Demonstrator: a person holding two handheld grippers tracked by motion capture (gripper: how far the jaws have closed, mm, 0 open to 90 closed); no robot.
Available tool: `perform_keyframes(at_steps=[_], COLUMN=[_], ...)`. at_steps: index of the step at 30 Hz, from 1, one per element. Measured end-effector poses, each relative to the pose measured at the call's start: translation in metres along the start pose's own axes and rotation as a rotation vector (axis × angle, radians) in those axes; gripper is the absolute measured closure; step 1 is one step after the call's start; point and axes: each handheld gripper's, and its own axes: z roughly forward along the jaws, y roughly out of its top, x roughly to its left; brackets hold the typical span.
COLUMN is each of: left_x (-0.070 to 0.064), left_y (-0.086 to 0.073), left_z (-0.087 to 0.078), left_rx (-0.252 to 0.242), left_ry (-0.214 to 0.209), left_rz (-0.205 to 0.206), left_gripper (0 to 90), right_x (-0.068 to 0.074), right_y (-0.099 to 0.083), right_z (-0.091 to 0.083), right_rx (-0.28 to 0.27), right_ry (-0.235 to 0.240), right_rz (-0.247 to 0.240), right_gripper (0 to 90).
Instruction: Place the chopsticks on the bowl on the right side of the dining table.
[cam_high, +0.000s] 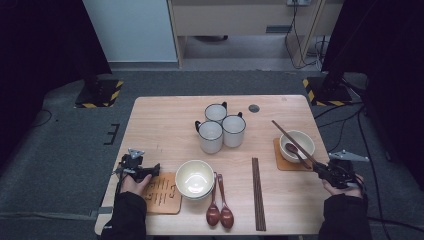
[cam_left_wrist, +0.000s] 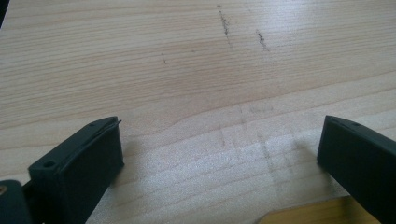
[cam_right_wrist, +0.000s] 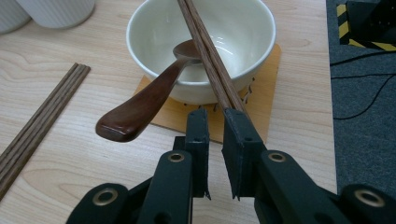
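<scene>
Gripping a pair of wooden chopsticks between its pressed-together jaws, the right gripper sits near the right edge of the table, held in the person's right hand. The chopsticks slant up and away from the jaws, crossing over the white bowl that stands on an orange coaster by that same edge. A brown wooden spoon lies in this bowl, its scoop inside and its handle jutting out over the rim towards the gripper, just beside the chopsticks.

Over at the left edge, the left gripper rests low above bare wood with its jaws spread wide and nothing between them. A second coaster lies just beside it near the front edge, with another white bowl overlapping its right side. Two more brown spoons lie side by side at the front edge, and a second pair of chopsticks lies to their right. Three white mugs cluster together towards the back of the table.
</scene>
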Motion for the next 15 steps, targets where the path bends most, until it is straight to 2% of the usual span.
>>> perform_keyframes(at_steps=[8, 15], left_x=[0.0, 0.0], left_y=[0.0, 0.0], left_z=[0.0, 0.0], left_rx=[0.0, 0.0], left_ry=[0.0, 0.0], left_rz=[0.0, 0.0], left_gripper=[0.0, 0.0], right_x=[-0.0033, -0.0076], right_y=[-0.0015, -0.0033], right_z=[0.0022, 0.0027], right_rx=[0.005, 0.005], right_ry=[-0.012, -0.029], right_rz=[0.013, 0.049], right_gripper=[80.0, 80.0])
